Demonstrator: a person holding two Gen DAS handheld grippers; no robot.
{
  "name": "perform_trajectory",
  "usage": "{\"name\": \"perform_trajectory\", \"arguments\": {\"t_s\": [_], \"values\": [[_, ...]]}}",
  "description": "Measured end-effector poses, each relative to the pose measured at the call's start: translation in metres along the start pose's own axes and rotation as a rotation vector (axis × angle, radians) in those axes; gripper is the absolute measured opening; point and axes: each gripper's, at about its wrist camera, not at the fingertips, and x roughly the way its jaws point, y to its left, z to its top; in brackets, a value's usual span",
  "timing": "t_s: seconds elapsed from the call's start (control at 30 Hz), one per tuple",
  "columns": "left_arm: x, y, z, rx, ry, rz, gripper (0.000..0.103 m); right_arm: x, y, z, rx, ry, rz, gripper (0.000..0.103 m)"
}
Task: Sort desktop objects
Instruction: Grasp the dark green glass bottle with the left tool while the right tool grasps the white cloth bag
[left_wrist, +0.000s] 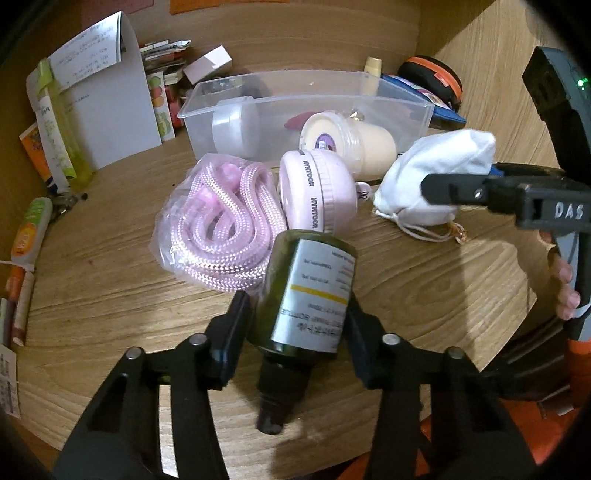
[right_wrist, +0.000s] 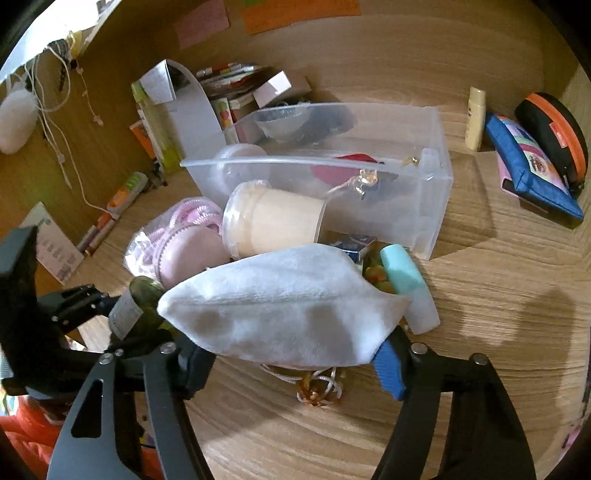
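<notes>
Left gripper (left_wrist: 297, 325), matte black fingers clenched on a dark green glass bottle with a white paper label (left_wrist: 308, 291); the bottle is cylindrical, glossy, neck and dark cap pointing back toward the camera, lifted above the wood-grain laminate table (left_wrist: 110, 295).

Right gripper (right_wrist: 295, 354), black fingers with blue pads, grasping a soft white fleece drawstring pouch (right_wrist: 284, 314); the pouch is plump, lens-shaped and fuzzy, with a thin cord and a small gold-coloured tangle hanging below it over the table.

Just beyond the bottle: a crinkly clear plastic bag holding a coiled pink braided rope (left_wrist: 218, 225), touching a round pale pink plastic case with a ribbed white band (left_wrist: 317, 192) standing on its edge.

Beside the pouch on the table lies a mint-and-white rounded plastic tube (right_wrist: 406, 291), with a small box and some coloured bits next to it, too hidden to tell.

Behind these, a cream-filled translucent plastic cup with a lid (left_wrist: 351, 142) lies on its side against the front wall of a clear rectangular plastic bin (left_wrist: 406, 110). Inside the bin: a frosted white round jar (left_wrist: 232, 123) and a red item, unclear.

Far right: a small cream bottle (right_wrist: 476, 118) upright, a blue fabric zip pouch (right_wrist: 532, 173), and a black-and-orange oval hard case (right_wrist: 554, 129) leaning at the wall.

Far left: upright curved white paper sheets (left_wrist: 107, 99), yellow-green packaging and tubes along the table edge.
</notes>
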Motion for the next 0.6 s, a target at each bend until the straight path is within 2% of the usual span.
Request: {"name": "perform_trajectory", "arguments": {"t_s": [0.27, 0.6], "values": [[-0.014, 0.009, 0.001, -0.047, -0.031, -0.018, 0.045, -0.026, -0.008, 0.005, 0.015, -0.048, 0.001, 0.065], [-0.038, 0.013, 0.011, -0.057, -0.09, -0.028, 0.044, -0.058, -0.014, 0.019, 0.014, -0.119, 0.01, 0.065]]}}
